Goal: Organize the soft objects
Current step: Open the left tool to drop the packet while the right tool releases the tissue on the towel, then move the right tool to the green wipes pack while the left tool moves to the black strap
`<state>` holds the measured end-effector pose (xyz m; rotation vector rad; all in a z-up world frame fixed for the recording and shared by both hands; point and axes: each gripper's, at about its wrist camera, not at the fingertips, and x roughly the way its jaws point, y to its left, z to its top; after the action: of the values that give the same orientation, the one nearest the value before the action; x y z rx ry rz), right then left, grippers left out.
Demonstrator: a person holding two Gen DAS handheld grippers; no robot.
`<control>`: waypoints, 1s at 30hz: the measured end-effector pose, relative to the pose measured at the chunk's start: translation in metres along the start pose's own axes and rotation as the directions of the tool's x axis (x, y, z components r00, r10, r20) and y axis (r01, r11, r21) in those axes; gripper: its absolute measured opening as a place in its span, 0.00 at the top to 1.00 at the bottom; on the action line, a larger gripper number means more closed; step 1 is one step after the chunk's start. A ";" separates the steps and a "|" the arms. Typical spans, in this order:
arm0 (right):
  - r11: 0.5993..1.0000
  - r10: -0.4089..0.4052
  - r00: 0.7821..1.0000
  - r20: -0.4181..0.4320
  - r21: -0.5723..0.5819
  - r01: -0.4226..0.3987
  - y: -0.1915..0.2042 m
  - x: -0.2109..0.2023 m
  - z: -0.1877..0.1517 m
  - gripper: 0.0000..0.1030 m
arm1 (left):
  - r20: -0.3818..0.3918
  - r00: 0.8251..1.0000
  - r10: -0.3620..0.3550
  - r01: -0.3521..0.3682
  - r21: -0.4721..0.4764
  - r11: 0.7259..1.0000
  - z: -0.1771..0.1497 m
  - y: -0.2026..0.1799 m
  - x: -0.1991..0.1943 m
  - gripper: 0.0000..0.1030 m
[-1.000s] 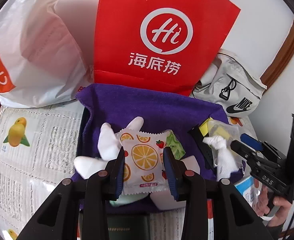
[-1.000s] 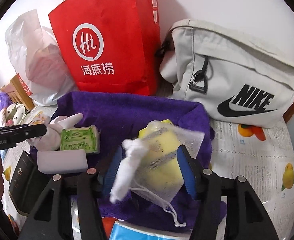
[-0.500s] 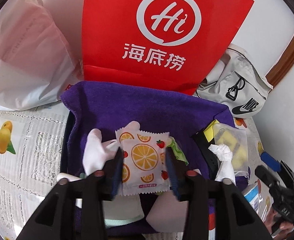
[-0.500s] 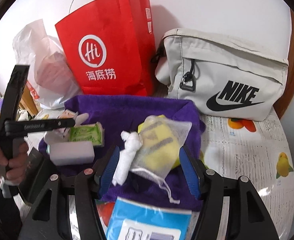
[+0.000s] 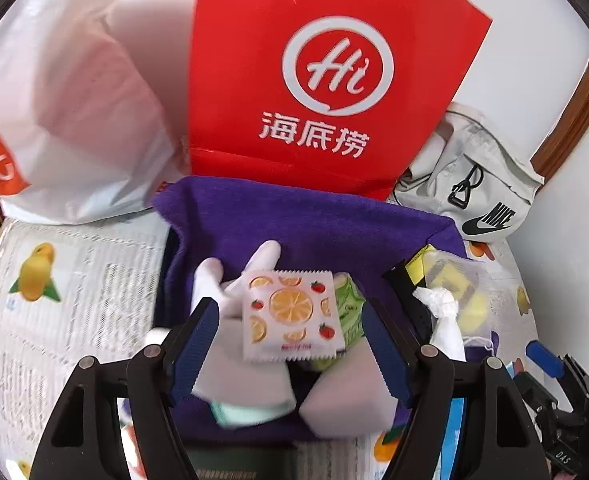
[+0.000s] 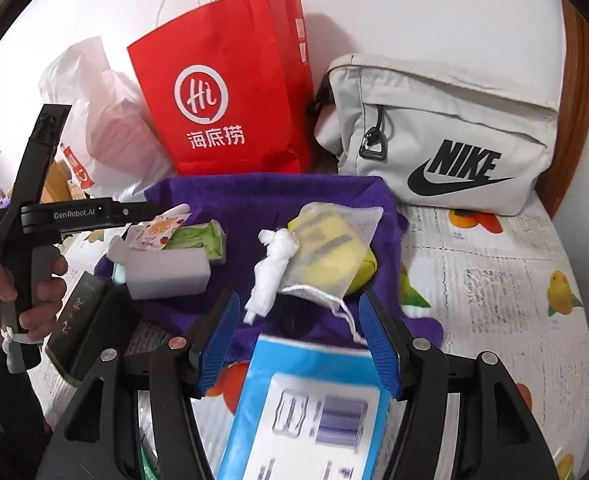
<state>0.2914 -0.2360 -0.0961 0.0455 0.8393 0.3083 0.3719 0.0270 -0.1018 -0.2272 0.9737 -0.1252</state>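
Observation:
A purple cloth-lined box (image 5: 314, 216) (image 6: 254, 188) holds soft items. An orange-print packet (image 5: 290, 316) (image 6: 154, 234) lies loose on a white glove (image 5: 210, 284), beside a green tissue pack (image 5: 348, 308) (image 6: 198, 240) and a white sponge block (image 5: 350, 396) (image 6: 168, 274). My left gripper (image 5: 290, 344) is open just above them, its jaws wide of the packet. A mesh pouch with yellow sponges (image 6: 330, 248) (image 5: 450, 292) and a white cotton wad (image 6: 272, 268) lie at the box's right. My right gripper (image 6: 298, 340) is open, pulled back above a blue packet (image 6: 306, 404).
A red paper bag (image 5: 326, 80) (image 6: 222, 88), a white plastic bag (image 5: 66, 112) and a grey Nike pouch (image 6: 446, 136) (image 5: 478, 184) stand behind the box. A dark booklet (image 6: 82, 328) lies at the box's left front. The tablecloth (image 6: 494, 280) has fruit print.
My left gripper has opened and let go of the orange-print packet, which now rests on the glove. My right gripper has drawn back from the mesh pouch; the blue packet came into view.

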 end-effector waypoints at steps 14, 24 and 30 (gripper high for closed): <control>0.996 0.057 0.997 -0.057 -0.058 -0.060 0.046 -0.043 -0.051 0.42 | 0.072 0.996 0.045 -0.046 0.006 0.999 -0.061 0.012 -0.081 0.30; 0.981 0.088 0.992 -0.092 -0.164 -0.102 0.087 -0.067 -0.102 0.42 | 0.038 0.998 0.058 -0.058 -0.003 0.998 -0.118 0.021 -0.112 0.30; 0.981 0.072 0.987 -0.141 -0.169 -0.095 0.090 -0.066 -0.132 0.42 | 0.031 0.998 0.048 -0.047 -0.021 0.999 -0.143 0.030 -0.127 0.30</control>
<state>0.1303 -0.1795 -0.1218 -0.1059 0.9424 0.4678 0.1823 0.0633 -0.0851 -0.2241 0.9492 -0.0678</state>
